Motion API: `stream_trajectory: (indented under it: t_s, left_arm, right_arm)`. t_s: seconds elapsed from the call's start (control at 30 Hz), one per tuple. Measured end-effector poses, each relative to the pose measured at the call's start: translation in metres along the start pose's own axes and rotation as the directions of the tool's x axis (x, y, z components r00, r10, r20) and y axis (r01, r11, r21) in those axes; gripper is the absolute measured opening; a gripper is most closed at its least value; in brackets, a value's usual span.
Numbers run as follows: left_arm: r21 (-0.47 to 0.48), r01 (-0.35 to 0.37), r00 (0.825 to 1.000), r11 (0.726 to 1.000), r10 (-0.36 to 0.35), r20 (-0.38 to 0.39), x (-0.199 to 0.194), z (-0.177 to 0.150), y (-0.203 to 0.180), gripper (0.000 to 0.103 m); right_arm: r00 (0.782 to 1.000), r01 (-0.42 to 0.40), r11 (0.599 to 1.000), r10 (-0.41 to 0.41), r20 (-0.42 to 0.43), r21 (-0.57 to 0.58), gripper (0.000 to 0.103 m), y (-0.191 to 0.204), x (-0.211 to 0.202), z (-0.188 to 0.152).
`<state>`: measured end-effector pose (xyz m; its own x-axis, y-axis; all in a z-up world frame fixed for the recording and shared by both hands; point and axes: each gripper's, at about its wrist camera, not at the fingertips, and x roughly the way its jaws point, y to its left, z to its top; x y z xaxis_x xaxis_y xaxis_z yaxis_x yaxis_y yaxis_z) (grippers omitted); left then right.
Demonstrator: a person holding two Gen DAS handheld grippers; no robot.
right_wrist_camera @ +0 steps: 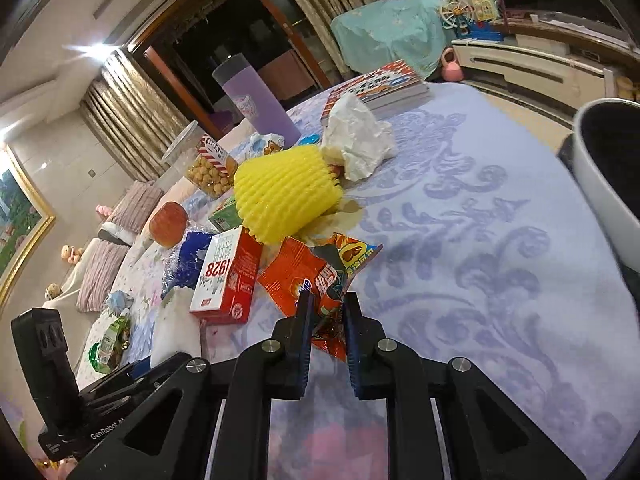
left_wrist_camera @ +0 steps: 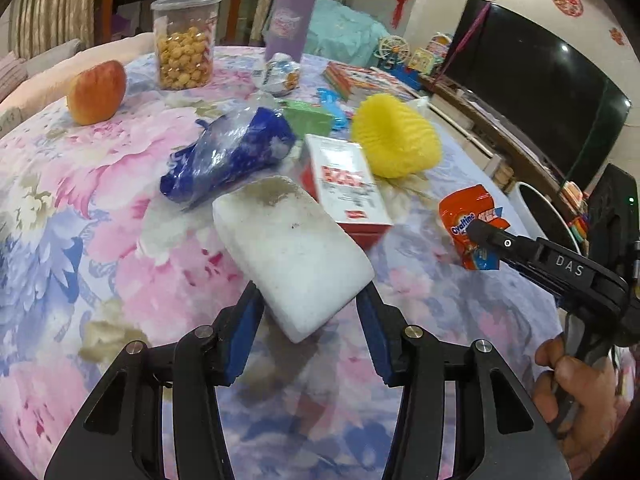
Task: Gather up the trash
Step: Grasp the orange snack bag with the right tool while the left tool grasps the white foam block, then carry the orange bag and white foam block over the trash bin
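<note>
My left gripper point(left_wrist_camera: 308, 308) is shut on the near end of a dirty white foam block point(left_wrist_camera: 292, 248), which tilts up over the floral tablecloth point(left_wrist_camera: 100, 208). My right gripper point(right_wrist_camera: 329, 308) is shut on an orange Ovaltine wrapper point(right_wrist_camera: 292, 276). In the left wrist view that wrapper point(left_wrist_camera: 466, 212) hangs at the right gripper's tip point(left_wrist_camera: 478, 232), held by a hand point(left_wrist_camera: 576, 384). Other trash lies between: a yellow foam fruit net point(left_wrist_camera: 394, 136), a red-and-white carton point(left_wrist_camera: 348, 184), a blue plastic bag point(left_wrist_camera: 228, 152) and a crumpled tissue point(right_wrist_camera: 356, 136).
An apple point(left_wrist_camera: 96, 92), a jar of snacks point(left_wrist_camera: 186, 40), a purple tumbler point(left_wrist_camera: 290, 16) and stacked books point(right_wrist_camera: 376, 84) stand at the table's far side. A white bin point(right_wrist_camera: 604, 184) sits past the right edge. A TV point(left_wrist_camera: 532, 84) is on the cabinet beyond.
</note>
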<state>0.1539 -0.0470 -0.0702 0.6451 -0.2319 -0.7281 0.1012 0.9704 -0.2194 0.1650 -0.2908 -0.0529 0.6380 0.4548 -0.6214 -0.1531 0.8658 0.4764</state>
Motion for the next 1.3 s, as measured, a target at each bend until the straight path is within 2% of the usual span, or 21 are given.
stream_trajectory:
  t_s: [0.27, 0.6, 1.3]
  left_arm:
    - [0.081, 0.08, 0.997, 0.993, -0.081, 0.012, -0.01, -0.002, -0.036, 0.048]
    - [0.176, 0.166, 0.986, 0.97, -0.164, -0.023, 0.0, -0.002, -0.089, 0.048]
    - [0.312, 0.27, 0.963, 0.911, -0.258, -0.08, 0.017, -0.001, -0.175, 0.048]
  right_arm:
    - [0.999, 0.033, 0.999, -0.034, 0.037, 0.026, 0.015, -0.016, -0.029, -0.01]
    - [0.992, 0.082, 0.994, -0.087, 0.089, 0.068, 0.015, -0.046, -0.068, -0.013]
    - [0.968, 0.172, 0.974, -0.195, 0.161, 0.145, 0.015, -0.098, -0.128, -0.015]
